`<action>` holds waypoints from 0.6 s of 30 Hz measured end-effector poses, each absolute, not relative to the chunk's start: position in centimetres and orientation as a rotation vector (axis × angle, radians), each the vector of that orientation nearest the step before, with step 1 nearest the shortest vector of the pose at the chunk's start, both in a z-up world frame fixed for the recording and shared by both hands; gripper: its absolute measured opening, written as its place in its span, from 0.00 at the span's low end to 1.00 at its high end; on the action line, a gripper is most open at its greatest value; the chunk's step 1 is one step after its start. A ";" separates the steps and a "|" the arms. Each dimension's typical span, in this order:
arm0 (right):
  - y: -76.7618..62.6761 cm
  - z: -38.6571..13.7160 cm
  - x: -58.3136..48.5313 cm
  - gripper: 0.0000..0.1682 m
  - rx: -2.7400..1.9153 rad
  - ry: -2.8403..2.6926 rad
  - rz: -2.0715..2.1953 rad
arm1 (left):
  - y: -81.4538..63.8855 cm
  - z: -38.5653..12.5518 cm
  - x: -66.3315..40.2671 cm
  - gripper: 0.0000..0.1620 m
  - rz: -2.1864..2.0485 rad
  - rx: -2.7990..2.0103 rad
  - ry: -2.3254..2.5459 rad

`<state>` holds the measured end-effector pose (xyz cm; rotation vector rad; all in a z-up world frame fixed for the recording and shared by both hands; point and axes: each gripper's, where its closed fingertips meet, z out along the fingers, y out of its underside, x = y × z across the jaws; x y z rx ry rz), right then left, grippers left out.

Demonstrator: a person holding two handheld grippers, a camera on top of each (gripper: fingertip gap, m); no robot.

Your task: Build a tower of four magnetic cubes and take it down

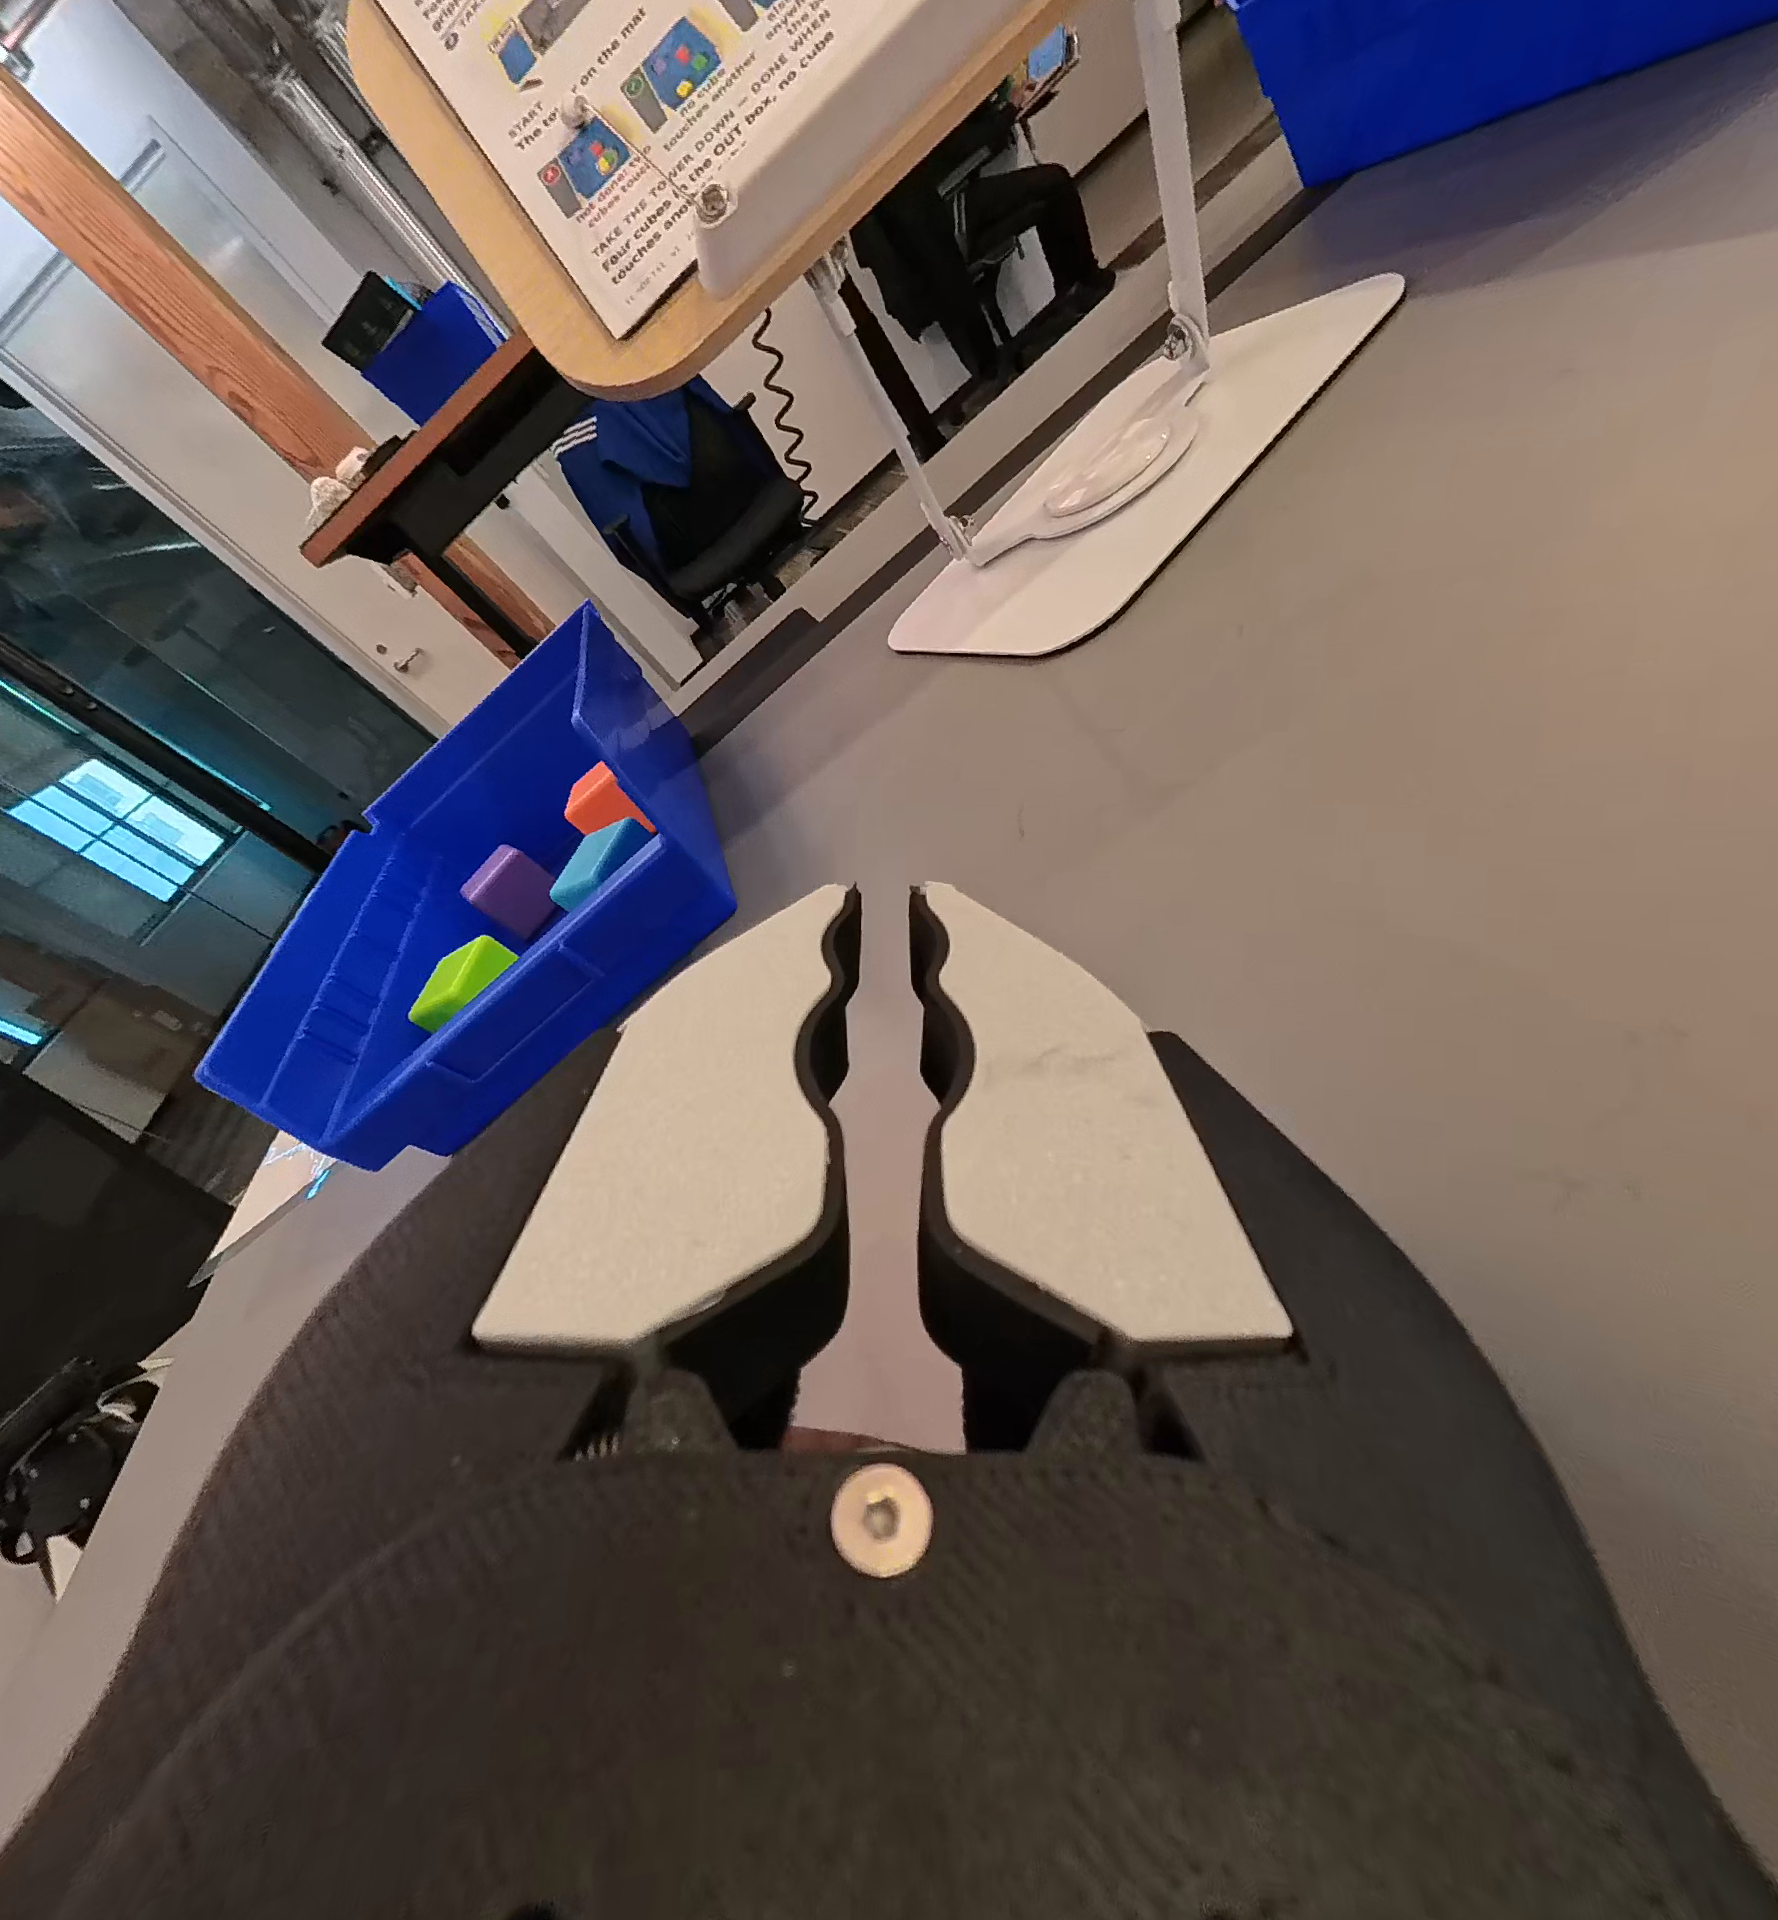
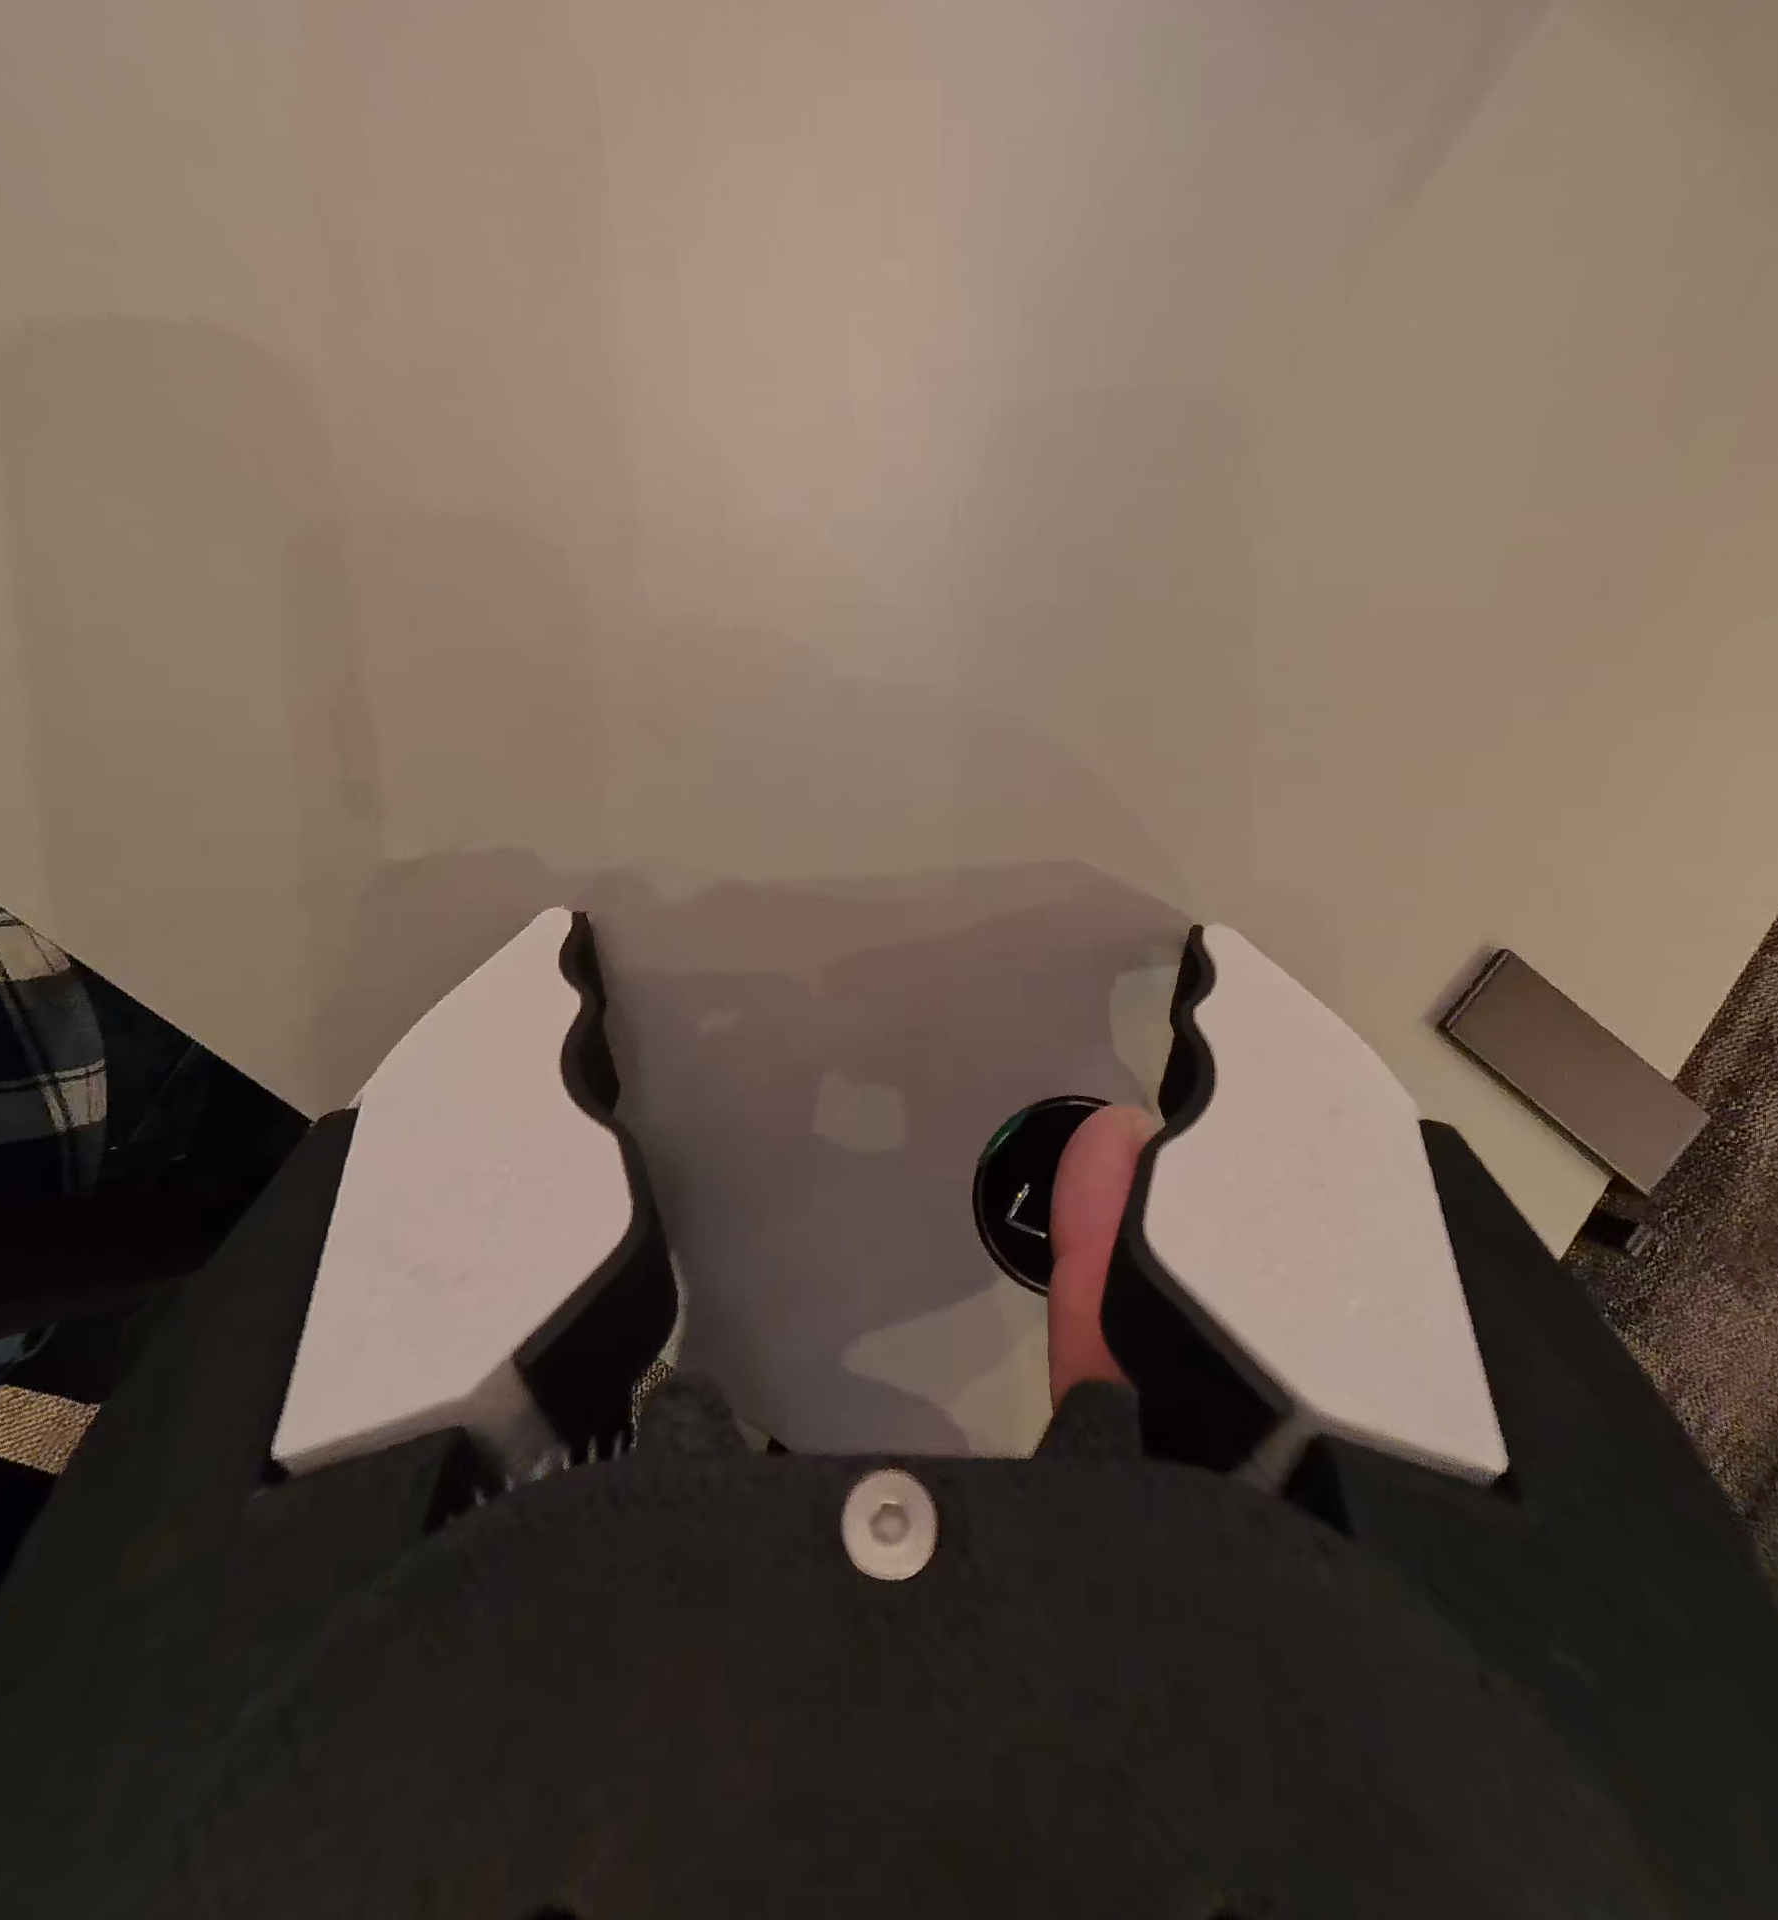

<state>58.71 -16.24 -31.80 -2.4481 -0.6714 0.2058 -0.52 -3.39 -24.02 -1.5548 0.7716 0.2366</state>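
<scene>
In the left wrist view, a blue bin (image 1: 656, 894) sits near the table's left edge. It holds an orange cube (image 1: 604, 798), a light blue cube (image 1: 599, 862), a purple cube (image 1: 506, 891) and a green cube (image 1: 461, 982). My left gripper (image 1: 883, 896) is shut and empty, just right of the bin, above the grey table (image 1: 1384, 935). My right gripper (image 2: 890, 930) is open and empty, looking down at a pale tabletop (image 2: 864, 416). A finger (image 2: 1093, 1236) rests on a round black button (image 2: 1020, 1195) between its jaws.
A white stand (image 1: 1155, 499) with a flat base stands on the table at the back and carries an instruction board (image 1: 656, 135). Another blue bin (image 1: 1487, 83) shows at the top right. A grey flat block (image 2: 1571, 1060) lies near the right table edge, with carpet beyond. There is about 60 centimetres between the tips of the two grippers.
</scene>
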 end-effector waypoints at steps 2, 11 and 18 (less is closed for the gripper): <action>-16.3 -31.9 58.7 0.62 -2.445 -0.671 0.208 | -3.4 -24.0 -0.5 0.05 0.233 -1.555 0.768; -16.3 -32.4 58.7 0.62 -2.456 -0.684 0.211 | -3.4 -24.6 -0.4 0.05 0.236 -1.557 0.775; -16.3 -32.9 58.7 0.61 -2.462 -0.692 0.211 | -3.3 -25.3 -0.4 0.05 0.241 -1.564 0.781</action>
